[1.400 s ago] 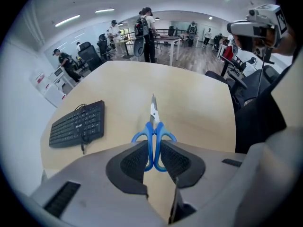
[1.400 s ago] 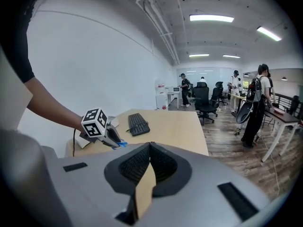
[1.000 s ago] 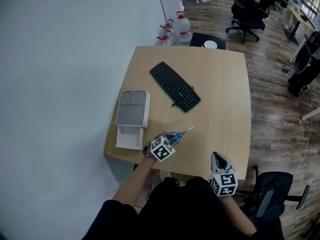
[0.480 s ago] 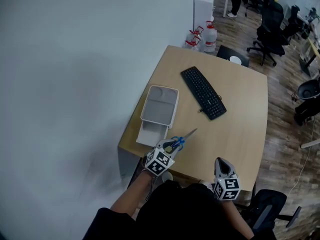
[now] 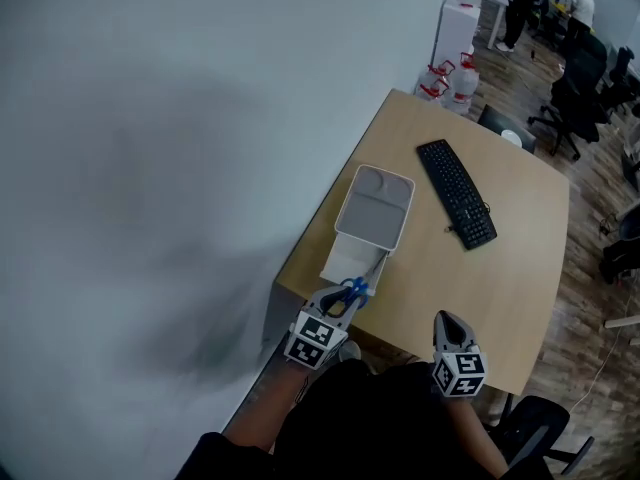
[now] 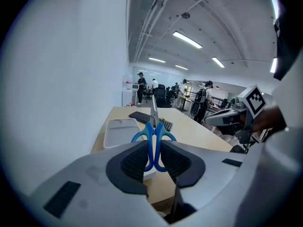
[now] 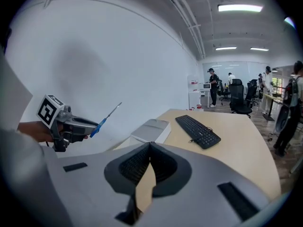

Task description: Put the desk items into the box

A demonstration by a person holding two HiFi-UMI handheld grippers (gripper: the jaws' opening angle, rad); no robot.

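Observation:
My left gripper (image 5: 345,298) is shut on the blue handles of a pair of scissors (image 5: 357,286), whose blades point up and away over the near end of the box (image 5: 377,208). The left gripper view shows the scissors (image 6: 154,131) clamped between both pads, with the grey-white open box (image 6: 118,129) just beyond. My right gripper (image 5: 448,323) hangs shut and empty at the desk's near edge. From the right gripper view, the left gripper (image 7: 71,126) holds the scissors (image 7: 106,117) up in the air, left of the box (image 7: 150,129).
A black keyboard (image 5: 457,193) lies on the wooden desk (image 5: 520,268) to the right of the box. A white wall runs along the desk's left side. Water bottles (image 5: 450,78) and office chairs (image 5: 580,78) stand beyond the desk. People stand far off.
My left gripper has carried the scissors leftward off the desk surface to the near end of the box. The head view has swung left. The right gripper has stayed at the near edge.

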